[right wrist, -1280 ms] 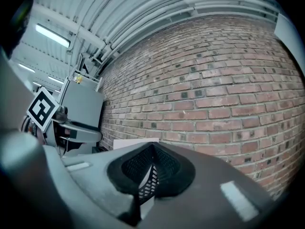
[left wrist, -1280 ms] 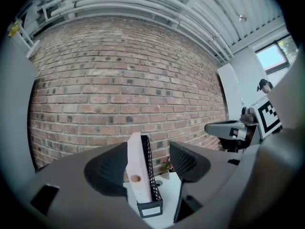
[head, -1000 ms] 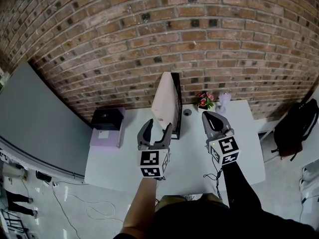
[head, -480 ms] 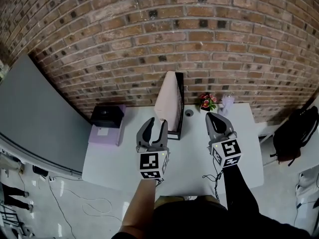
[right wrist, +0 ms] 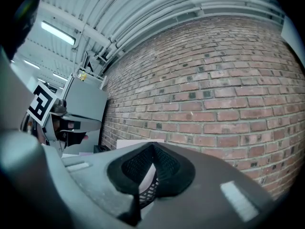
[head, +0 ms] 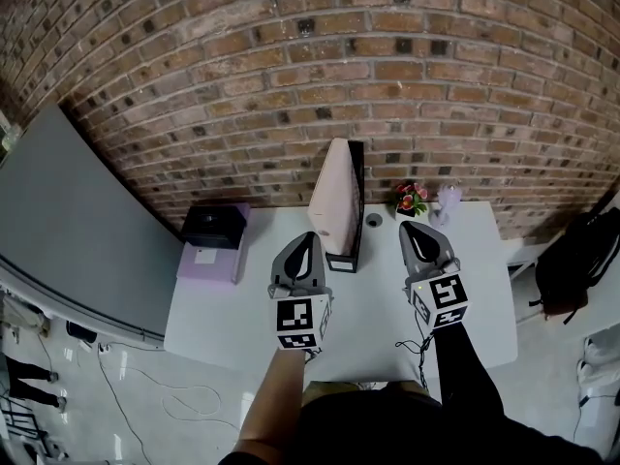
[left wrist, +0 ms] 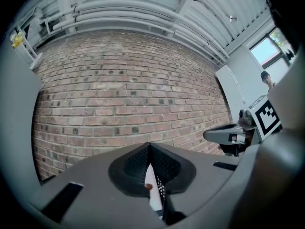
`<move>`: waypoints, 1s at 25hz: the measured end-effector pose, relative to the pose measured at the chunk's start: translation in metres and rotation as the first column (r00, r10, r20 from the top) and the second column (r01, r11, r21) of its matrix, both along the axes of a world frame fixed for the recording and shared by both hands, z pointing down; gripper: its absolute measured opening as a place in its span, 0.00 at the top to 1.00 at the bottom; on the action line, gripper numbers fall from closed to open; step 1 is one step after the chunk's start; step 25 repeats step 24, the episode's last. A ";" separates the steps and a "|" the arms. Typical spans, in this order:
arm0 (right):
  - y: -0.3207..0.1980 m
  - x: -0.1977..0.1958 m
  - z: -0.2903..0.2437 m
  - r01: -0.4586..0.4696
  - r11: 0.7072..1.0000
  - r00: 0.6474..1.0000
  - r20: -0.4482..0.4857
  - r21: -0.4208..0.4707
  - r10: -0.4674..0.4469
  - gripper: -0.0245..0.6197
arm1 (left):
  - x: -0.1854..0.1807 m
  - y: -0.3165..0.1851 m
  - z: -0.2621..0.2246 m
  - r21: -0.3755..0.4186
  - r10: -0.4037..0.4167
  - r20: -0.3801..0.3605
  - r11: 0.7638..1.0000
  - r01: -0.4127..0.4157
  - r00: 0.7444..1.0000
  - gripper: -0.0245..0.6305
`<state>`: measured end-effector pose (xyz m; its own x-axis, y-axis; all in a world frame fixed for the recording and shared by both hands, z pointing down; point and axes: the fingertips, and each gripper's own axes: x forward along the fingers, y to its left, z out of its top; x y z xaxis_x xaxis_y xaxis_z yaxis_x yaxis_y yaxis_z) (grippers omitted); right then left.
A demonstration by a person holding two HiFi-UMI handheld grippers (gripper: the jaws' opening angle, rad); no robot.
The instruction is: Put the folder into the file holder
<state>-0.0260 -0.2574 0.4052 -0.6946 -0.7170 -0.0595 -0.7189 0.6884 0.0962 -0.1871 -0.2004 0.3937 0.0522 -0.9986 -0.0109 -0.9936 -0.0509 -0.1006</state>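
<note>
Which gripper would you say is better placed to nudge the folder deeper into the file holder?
Left. The left gripper, jaws just closed on nothing, sits right before the folder; the right gripper stands off beside the file holder.

White table (head: 373, 308) — file holder (head: 355, 201), flowers (head: 411, 199), purple box (head: 208, 263)

Your folder (head: 334, 197) stands at the file holder (head: 356, 201), but whether its lower edge sits inside, you can't tell from up here. The backpack (head: 573, 260) on the right is sliced by the frame edge. That pale little thing (head: 449, 200) beside the flowers (head: 411, 199)? Too small to call.
</note>
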 end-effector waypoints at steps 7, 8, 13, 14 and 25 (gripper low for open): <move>0.004 -0.012 -0.002 0.021 1.000 1.000 0.006 0.008 -0.021 0.96 | -0.002 0.004 0.002 -0.015 0.005 0.018 1.000 -0.005 1.000 0.95; 0.004 -0.014 -0.002 0.022 1.000 1.000 0.008 0.007 -0.022 0.96 | -0.003 0.006 0.002 -0.013 0.003 0.019 1.000 -0.003 1.000 0.95; 0.006 -0.022 0.000 0.030 1.000 1.000 0.004 0.003 -0.030 0.96 | -0.010 0.010 0.003 -0.009 -0.008 0.025 1.000 0.009 1.000 0.95; 0.006 -0.023 0.000 0.031 1.000 1.000 0.002 0.002 -0.031 0.96 | -0.012 0.010 0.003 -0.009 -0.010 0.026 1.000 0.010 1.000 0.95; 0.007 -0.031 0.003 0.038 0.999 0.999 -0.004 0.004 -0.038 0.96 | -0.017 0.011 0.003 -0.001 -0.025 0.034 1.000 0.025 0.999 0.95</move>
